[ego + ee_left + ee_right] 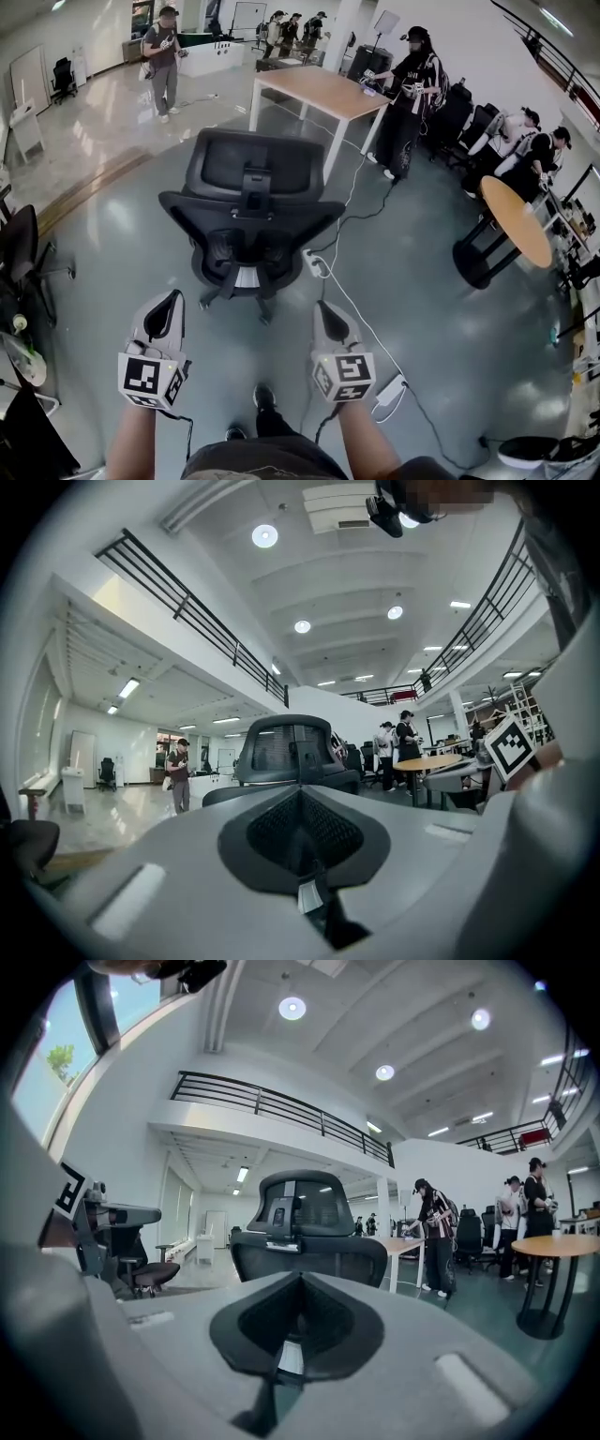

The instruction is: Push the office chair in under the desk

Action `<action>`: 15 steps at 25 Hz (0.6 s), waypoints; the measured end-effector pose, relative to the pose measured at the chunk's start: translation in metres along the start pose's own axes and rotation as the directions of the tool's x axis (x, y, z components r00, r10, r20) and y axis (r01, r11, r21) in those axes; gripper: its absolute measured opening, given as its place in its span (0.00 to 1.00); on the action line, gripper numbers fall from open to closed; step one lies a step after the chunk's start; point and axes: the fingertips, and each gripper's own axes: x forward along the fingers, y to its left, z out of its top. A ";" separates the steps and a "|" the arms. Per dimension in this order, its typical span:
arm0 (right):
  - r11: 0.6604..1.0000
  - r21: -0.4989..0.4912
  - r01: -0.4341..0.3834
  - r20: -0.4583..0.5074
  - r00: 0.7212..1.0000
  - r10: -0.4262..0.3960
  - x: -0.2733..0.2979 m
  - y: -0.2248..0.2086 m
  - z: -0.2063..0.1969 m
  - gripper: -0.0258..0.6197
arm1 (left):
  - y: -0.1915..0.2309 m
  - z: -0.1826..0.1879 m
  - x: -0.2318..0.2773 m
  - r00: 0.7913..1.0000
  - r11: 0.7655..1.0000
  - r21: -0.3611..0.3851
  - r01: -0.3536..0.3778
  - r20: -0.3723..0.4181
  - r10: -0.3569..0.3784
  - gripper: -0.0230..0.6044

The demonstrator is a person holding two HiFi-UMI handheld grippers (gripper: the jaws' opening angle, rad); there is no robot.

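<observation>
Office chair (pixel 248 211): black, backrest towards the person, on grey floor (pixel 103 234), well short of the bench (pixel 323 92) beyond it. Left gripper (pixel 172 298) and right gripper (pixel 325 307): jaws together, nothing between them, both apart from the backrest's edge. White cable (pixel 361 314) trails past the chair's right side; open floor lies to its left.

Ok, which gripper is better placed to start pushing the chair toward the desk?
Right, slightly: the right gripper and left gripper are both shut, short of the office chair, but the backrest looks bigger and squarely ahead in the right gripper view. The desk stands beyond it.
</observation>
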 end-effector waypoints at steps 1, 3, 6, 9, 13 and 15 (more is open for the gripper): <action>1.000 -0.017 -0.005 -0.006 1.000 0.005 0.009 -0.005 0.000 0.03 | -0.001 0.004 0.007 1.000 1.000 -0.001 0.003 0.012 -0.003 0.07; 0.998 -0.051 -0.021 -0.020 1.000 0.020 0.026 -0.012 0.000 0.03 | -0.002 0.010 0.021 1.000 1.000 -0.005 -0.003 0.023 0.003 0.07; 0.996 -0.080 -0.027 -0.011 1.000 0.026 0.048 -0.024 0.006 0.03 | 0.002 0.005 0.044 1.000 1.000 0.010 -0.024 0.006 0.024 0.07; 0.995 -0.099 -0.009 0.000 1.000 0.010 0.067 -0.041 0.011 0.03 | 0.007 -0.007 0.063 0.999 0.998 0.042 -0.049 -0.013 0.049 0.07; 0.996 -0.089 -0.004 0.006 1.000 0.005 0.087 -0.061 0.009 0.03 | 0.011 -0.020 0.084 0.996 0.997 0.052 -0.062 -0.061 0.065 0.07; 0.996 -0.088 -0.007 0.003 1.000 0.007 0.097 -0.068 0.008 0.03 | 0.013 -0.024 0.093 0.994 0.996 0.062 -0.069 -0.081 0.074 0.07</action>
